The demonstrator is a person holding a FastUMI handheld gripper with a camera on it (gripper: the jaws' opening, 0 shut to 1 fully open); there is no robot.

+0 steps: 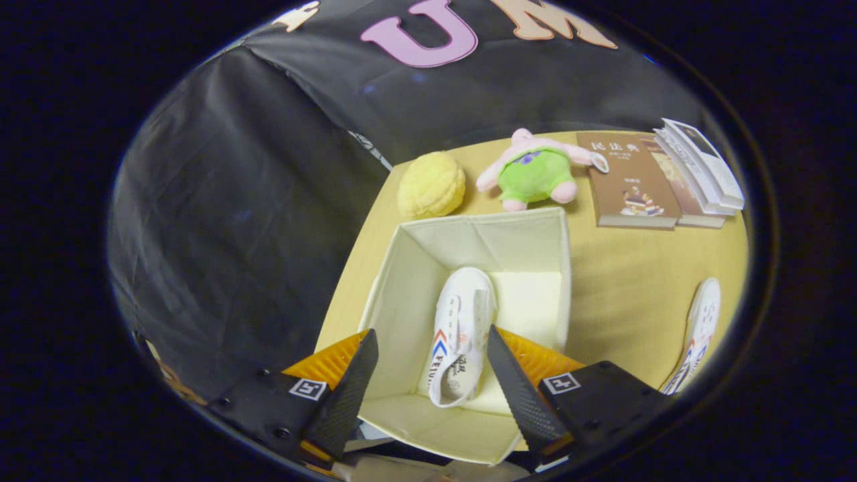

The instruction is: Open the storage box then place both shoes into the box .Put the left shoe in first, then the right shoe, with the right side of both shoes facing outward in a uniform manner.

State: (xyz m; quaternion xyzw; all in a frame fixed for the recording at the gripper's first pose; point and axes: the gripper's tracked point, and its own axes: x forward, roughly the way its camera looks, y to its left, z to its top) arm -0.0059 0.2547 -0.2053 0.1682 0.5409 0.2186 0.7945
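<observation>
Hovering above the open storage box (pixel 469 234), the hand-held gripper (pixel 432 375) has its fingers spread wide and grasps nothing. Between them, low in the centre of the frame, lies one white shoe (pixel 460 338) on the box floor. It rests on its side against the left part of the box, its long axis running nearly straight away from the fingers and leaning a little toward the upper right. Neither finger touches it, so this shoe looks already placed and let go.

What the coming move turns on is the second shoe (pixel 699 331). It lies on the yellow bench (pixel 629 288) at the lower right of the frame, well apart from the box and off to the right of the right finger. Its long axis runs roughly parallel to the shoe in the box, tilted slightly. Reaching it calls for a swing to the right, clear over the box's right wall. Space for it remains on the right half of the box floor.

Beyond the box, in the upper part of the frame, sit a yellow plush ball (pixel 432 184), a green and pink soft toy (pixel 532 171) and some books (pixel 636 184).
</observation>
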